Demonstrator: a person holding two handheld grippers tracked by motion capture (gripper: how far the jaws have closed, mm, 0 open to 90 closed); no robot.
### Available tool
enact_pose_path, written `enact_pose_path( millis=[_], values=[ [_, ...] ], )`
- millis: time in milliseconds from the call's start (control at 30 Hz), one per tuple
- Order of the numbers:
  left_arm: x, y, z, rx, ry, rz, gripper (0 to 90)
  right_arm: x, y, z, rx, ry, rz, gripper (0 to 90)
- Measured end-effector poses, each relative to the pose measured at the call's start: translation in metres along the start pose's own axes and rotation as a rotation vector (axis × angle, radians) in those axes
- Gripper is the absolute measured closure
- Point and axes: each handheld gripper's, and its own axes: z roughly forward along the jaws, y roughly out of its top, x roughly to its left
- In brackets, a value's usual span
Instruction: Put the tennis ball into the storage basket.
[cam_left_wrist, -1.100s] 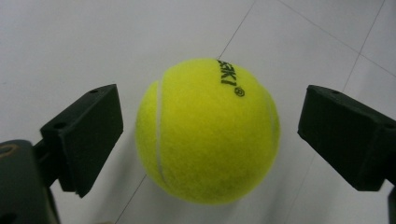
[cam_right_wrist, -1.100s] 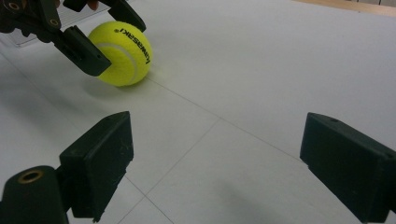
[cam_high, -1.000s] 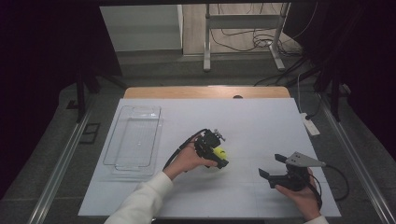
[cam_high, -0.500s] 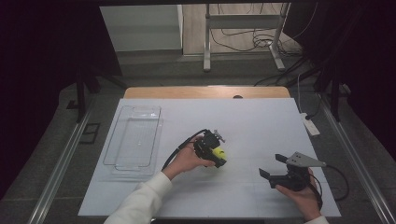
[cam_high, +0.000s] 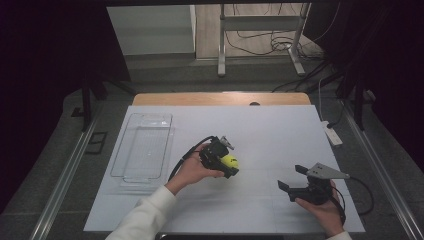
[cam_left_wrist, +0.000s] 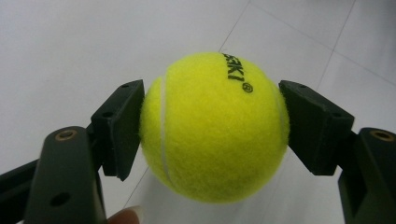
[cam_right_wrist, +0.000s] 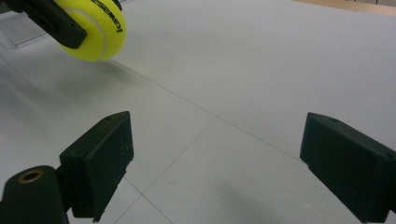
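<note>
A yellow tennis ball (cam_left_wrist: 212, 126) with black lettering sits squeezed between the two black pads of my left gripper (cam_left_wrist: 212, 140), which is shut on it. In the high view the left gripper (cam_high: 229, 166) holds the ball (cam_high: 230, 162) near the middle of the white table, a hand wrapped around its body. In the right gripper view the ball (cam_right_wrist: 95, 28) hangs just above the table with a shadow under it. My right gripper (cam_high: 291, 177) rests low at the front right. It is open, and bare table lies between its jaws (cam_right_wrist: 215, 158).
A clear plastic tray (cam_high: 142, 150) lies empty on the left part of the white table top (cam_high: 260, 130). A white power strip (cam_high: 332, 135) lies at the table's right edge. A strip of bare wood (cam_high: 220, 98) runs along the far edge.
The left gripper has drawn slightly left and up with the ball between its jaws. The right gripper has stayed where it was.
</note>
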Motion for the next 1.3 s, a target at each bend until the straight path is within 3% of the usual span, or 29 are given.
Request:
enact_pose_path(
  millis=[333, 1300],
  values=[
    [-0.003, -0.004, -0.014, -0.071, -0.003, 0.012, 27.5, 0.001, 0.000, 0.002, 0.003, 0.002, -0.001, 10.3],
    [-0.002, -0.022, -0.041, -0.275, -0.006, -0.029, 27.5, 0.001, 0.000, 0.002, 0.000, -0.008, 0.003, 10.3]
  ],
)
